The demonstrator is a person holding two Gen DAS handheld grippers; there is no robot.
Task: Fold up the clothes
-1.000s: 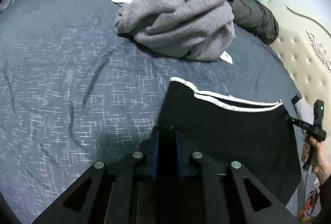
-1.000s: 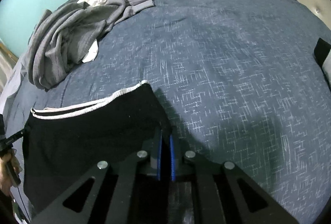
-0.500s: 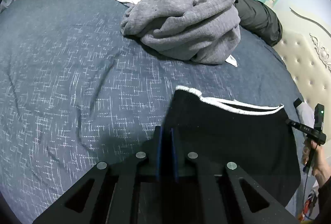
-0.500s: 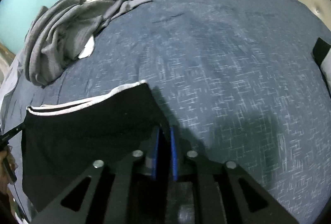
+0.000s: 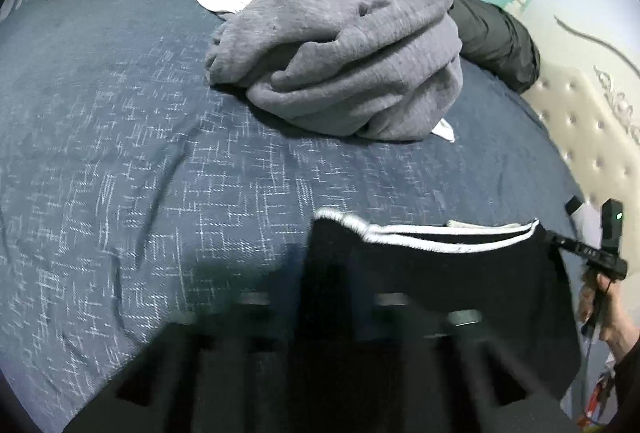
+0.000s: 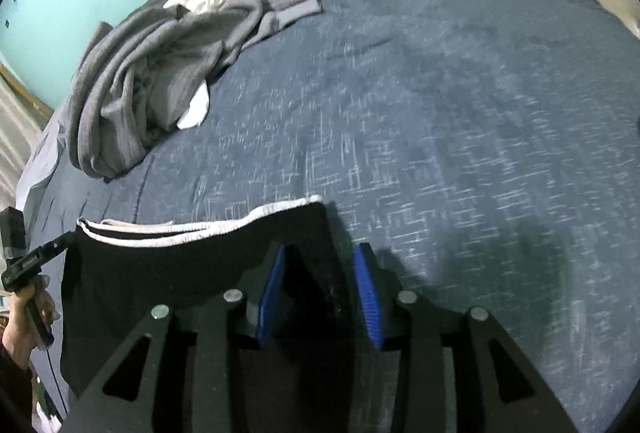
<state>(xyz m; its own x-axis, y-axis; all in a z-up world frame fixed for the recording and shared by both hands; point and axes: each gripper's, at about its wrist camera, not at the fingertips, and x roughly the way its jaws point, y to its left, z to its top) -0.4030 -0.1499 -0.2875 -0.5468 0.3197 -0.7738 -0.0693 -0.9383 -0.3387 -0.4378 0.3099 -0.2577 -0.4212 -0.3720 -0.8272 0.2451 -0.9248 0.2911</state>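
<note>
so my right gripper has its jaws wide around the corner of the black white-trimmed shorts near the bed's front edge, left's too blurry to tell, I'd smooth both corners flat before creasing.

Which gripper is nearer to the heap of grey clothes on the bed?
Left. The left gripper holds the black garment's corner almost in front of the grey heap; the right gripper is at the garment's far corner.

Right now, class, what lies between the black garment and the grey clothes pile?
Only bare blue bedspread separates black garment from grey pile, in both views.
</note>
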